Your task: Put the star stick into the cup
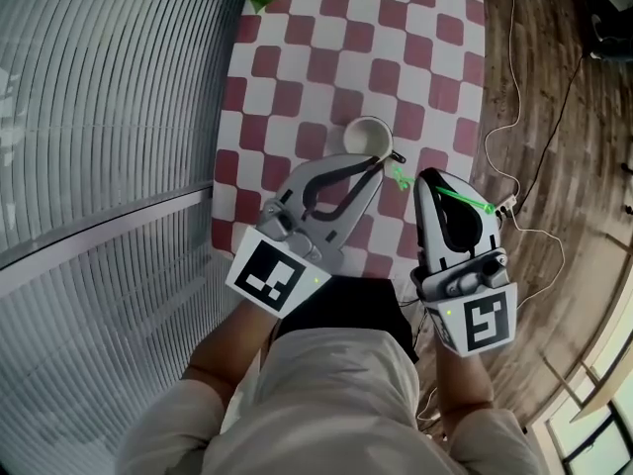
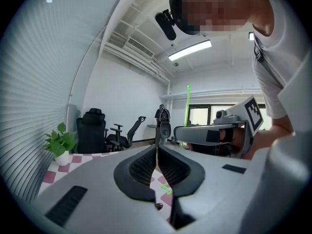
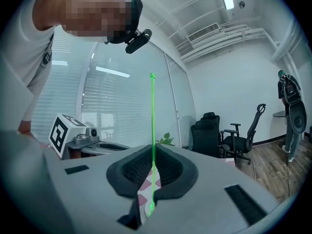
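Green, thin and see-through, the stick [image 3: 152, 130] looks like light plastic. It should weigh next to nothing, flex a little, and snap easily if levered against a rim. Its smooth, narrow shaft could slip or swivel between pads. A hold low down, close to the star [image 1: 401, 178], should give the best control of the lower end, which I take to go in first; that is about where it is pinched now.

The right hand-held gripper [image 3: 153, 165] is clenched on the shaft, and the stick stands near upright. A long stretch rises above the jaws to a small knob, and the star end hangs just below them. Held clear of the bench [image 1: 297, 67], the star shows just right of the cup [image 1: 368, 137] in the head view, and by my judgement is not yet over its mouth. The cup is pale, round and looks empty, and it stands on a red-and-white checked cloth.

The left hand-held gripper [image 2: 157, 152] has its jaws together with nothing between them. In the head view its tip lies close to the cup's near rim; I cannot tell whether it touches.
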`<state>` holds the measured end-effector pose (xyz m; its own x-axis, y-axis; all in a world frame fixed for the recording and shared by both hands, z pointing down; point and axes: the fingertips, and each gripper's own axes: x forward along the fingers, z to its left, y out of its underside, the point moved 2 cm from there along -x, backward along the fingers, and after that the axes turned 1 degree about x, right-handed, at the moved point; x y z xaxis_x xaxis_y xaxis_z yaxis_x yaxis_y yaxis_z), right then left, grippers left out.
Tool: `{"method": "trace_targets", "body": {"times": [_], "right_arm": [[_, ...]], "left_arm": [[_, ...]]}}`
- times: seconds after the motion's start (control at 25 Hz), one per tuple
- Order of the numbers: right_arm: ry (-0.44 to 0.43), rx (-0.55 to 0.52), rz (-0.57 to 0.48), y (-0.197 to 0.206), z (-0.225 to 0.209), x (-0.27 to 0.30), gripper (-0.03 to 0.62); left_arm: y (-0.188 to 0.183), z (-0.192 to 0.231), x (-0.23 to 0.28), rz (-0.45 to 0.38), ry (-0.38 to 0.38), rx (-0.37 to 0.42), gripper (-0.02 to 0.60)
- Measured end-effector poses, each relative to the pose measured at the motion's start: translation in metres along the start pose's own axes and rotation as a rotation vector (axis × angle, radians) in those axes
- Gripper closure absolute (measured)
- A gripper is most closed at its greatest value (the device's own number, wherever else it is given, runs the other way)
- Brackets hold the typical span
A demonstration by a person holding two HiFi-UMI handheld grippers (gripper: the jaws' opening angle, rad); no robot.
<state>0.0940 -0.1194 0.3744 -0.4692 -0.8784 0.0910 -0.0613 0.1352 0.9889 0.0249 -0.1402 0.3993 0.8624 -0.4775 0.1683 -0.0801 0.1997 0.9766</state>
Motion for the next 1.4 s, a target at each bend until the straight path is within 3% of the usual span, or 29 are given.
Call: {"method": "trace_targets", "body": {"times": [0.72, 1.4], "right_arm": [[0.008, 0.065, -0.021, 0.048, -0.017, 0.037, 0.554], [0.013, 0.093, 0.002, 0.066, -0.021, 0.067, 0.554]], "left_arm": [[0.047, 0.032, 0.016, 0.042, -0.015, 0.002, 0.546], [0.058, 0.059, 0.019, 0.056, -0.035, -0.023, 0.546]]}}
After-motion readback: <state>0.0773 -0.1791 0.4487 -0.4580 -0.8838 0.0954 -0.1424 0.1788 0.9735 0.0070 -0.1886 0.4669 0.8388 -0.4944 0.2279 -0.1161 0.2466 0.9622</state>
